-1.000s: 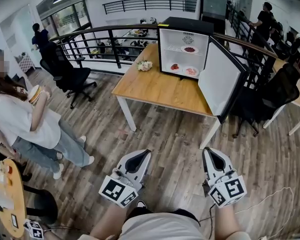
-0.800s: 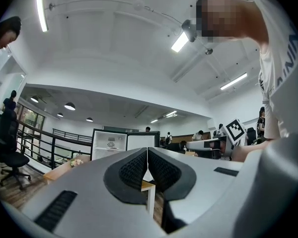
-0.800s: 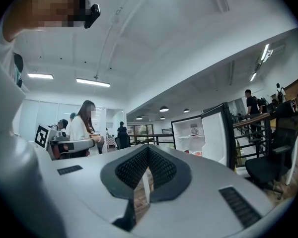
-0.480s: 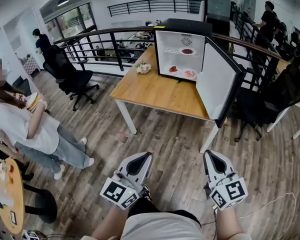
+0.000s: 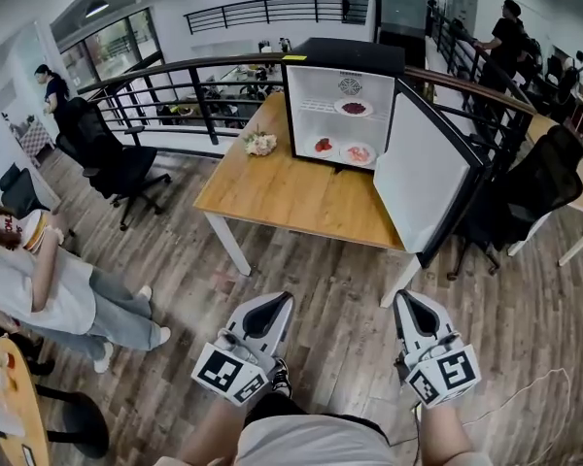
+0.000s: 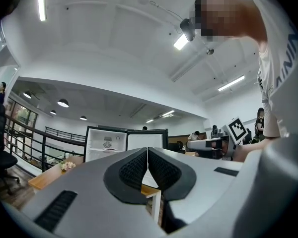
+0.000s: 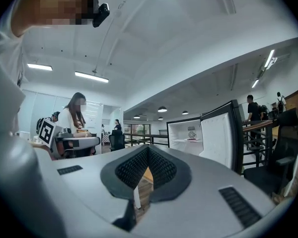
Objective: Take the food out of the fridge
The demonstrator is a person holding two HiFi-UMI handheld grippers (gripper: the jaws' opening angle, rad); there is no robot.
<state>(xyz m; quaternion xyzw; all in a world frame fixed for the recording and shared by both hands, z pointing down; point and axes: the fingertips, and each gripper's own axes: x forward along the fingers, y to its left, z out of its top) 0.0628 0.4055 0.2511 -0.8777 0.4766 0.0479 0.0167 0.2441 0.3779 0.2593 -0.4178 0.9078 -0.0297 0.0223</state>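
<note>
Three plates of food (image 5: 358,152) are seen inside the fridge (image 5: 345,54): one on the upper shelf, two side by side on the lower one. The fridge is set at the far edge of the wooden tabletop (image 5: 282,197), with its door (image 5: 418,183) swung wide past the right edge. A bunch of flowers (image 5: 260,144) lies near the far left corner. The left gripper (image 5: 280,301) and right gripper (image 5: 404,297) are held low over the floor (image 5: 321,265), well apart from the table, each clenched on nothing.
</note>
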